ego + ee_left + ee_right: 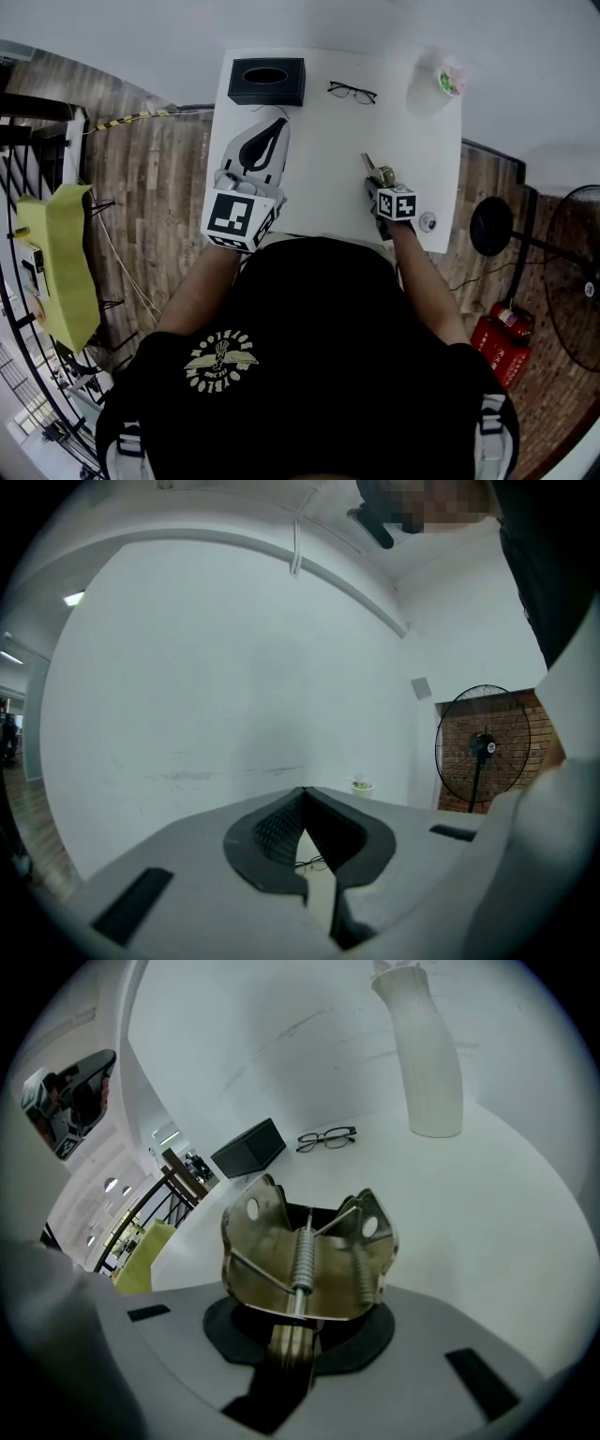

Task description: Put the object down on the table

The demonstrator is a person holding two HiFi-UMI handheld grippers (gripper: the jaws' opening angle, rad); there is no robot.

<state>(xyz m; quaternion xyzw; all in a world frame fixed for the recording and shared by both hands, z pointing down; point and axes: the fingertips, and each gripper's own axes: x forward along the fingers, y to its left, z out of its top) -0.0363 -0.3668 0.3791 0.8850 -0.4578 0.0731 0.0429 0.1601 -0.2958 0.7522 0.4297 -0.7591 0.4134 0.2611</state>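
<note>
A brass-coloured metal spring clip [305,1260] with two coil springs stands up out of my right gripper [294,1337], whose jaws are shut on its lower tab. From the head view, the clip [382,174] and the right gripper [376,184] are over the right front part of the white table [319,141]. My left gripper [280,123] is over the table's left side, tips pointing away from me. Its jaws [301,791] meet at the tips with nothing between them.
A black tissue box [267,82] sits at the far left corner, glasses [352,91] lie beside it, and a white vase [427,89] stands at the far right. A small round thing [427,222] lies near the right front edge. A fan [492,225] stands on the floor to the right.
</note>
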